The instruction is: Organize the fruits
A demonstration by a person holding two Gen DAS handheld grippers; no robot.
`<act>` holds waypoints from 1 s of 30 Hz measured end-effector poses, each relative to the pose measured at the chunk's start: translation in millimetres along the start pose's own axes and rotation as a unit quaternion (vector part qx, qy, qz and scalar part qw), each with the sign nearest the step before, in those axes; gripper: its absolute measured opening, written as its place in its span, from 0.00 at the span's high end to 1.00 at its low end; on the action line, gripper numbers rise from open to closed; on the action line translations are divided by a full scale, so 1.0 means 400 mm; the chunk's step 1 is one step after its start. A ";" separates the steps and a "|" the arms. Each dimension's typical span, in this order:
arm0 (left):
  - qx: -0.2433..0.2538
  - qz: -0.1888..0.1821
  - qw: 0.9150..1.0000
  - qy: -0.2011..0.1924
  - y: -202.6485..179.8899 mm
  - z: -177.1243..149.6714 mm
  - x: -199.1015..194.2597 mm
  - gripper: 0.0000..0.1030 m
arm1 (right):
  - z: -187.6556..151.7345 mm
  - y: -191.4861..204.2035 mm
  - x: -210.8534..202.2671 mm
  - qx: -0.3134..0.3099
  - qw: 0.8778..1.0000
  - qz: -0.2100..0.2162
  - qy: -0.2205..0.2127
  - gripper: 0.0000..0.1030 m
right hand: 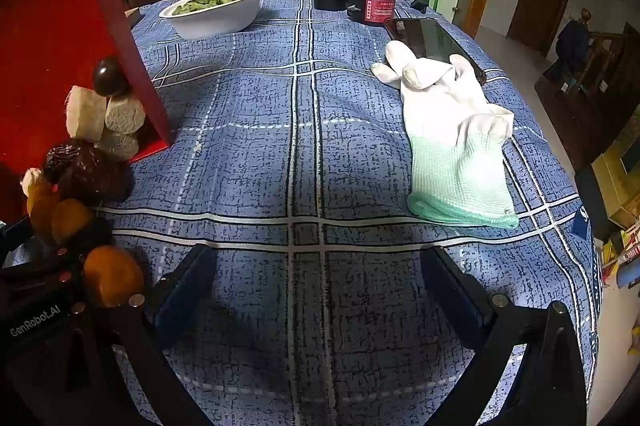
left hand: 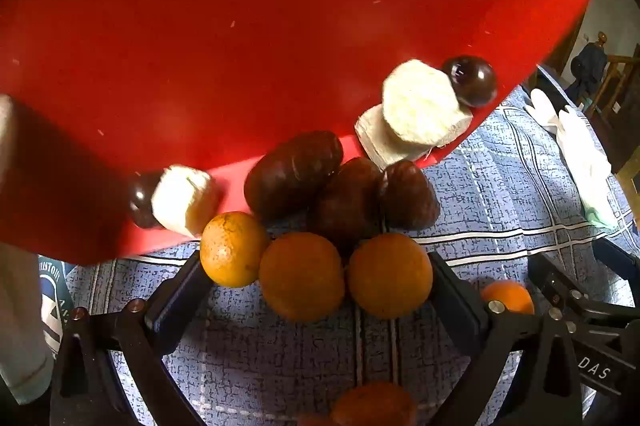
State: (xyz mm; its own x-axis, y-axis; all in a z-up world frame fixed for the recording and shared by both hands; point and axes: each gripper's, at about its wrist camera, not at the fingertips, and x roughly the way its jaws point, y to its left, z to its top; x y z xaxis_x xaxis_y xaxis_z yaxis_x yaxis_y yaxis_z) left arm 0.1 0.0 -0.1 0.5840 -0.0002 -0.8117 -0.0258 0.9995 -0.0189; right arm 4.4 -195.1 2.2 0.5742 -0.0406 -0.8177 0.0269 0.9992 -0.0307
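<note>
Three round oranges cluster on the blue checked tablecloth, dark brown fruits at their twelve o'clock spilling from the red tray. The left gripper brackets them, jaws apart, probably for sorting; the right gripper gapes over bare cloth.
</note>
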 end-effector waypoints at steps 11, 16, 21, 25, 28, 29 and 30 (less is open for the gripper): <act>0.001 0.000 1.000 0.000 -0.001 0.000 0.000 0.00 | 0.000 0.000 0.000 -0.001 1.000 -0.001 -0.001 0.00; 0.001 0.000 1.000 0.000 -0.013 0.005 0.004 0.00 | 0.000 0.000 0.000 -0.001 1.000 -0.001 -0.001 0.00; 0.001 0.000 1.000 -0.001 -0.008 0.003 0.003 0.00 | 0.000 0.000 0.000 -0.001 1.000 -0.001 -0.001 0.00; 0.002 0.001 1.000 -0.001 -0.010 0.003 0.002 0.00 | 0.000 0.000 0.000 -0.001 1.000 -0.001 -0.001 0.00; 0.001 0.000 1.000 -0.001 -0.007 0.002 0.002 0.00 | 0.000 0.000 0.000 -0.001 1.000 -0.001 -0.001 0.00; 0.001 0.000 1.000 -0.001 -0.008 0.003 0.002 0.00 | 0.000 0.000 0.000 -0.001 1.000 -0.001 -0.001 0.00; 0.001 0.000 1.000 -0.001 -0.007 0.002 0.002 0.01 | 0.000 0.000 0.000 -0.001 1.000 -0.001 -0.001 0.00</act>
State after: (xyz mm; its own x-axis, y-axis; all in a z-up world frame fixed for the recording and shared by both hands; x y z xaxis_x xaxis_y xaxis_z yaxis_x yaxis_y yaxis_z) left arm 1.4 -2.7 -0.3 0.5850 0.0000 -0.8111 -0.0238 0.9996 -0.0172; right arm 4.3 -195.1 2.2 0.5752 -0.0427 -0.8169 0.0272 0.9991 -0.0331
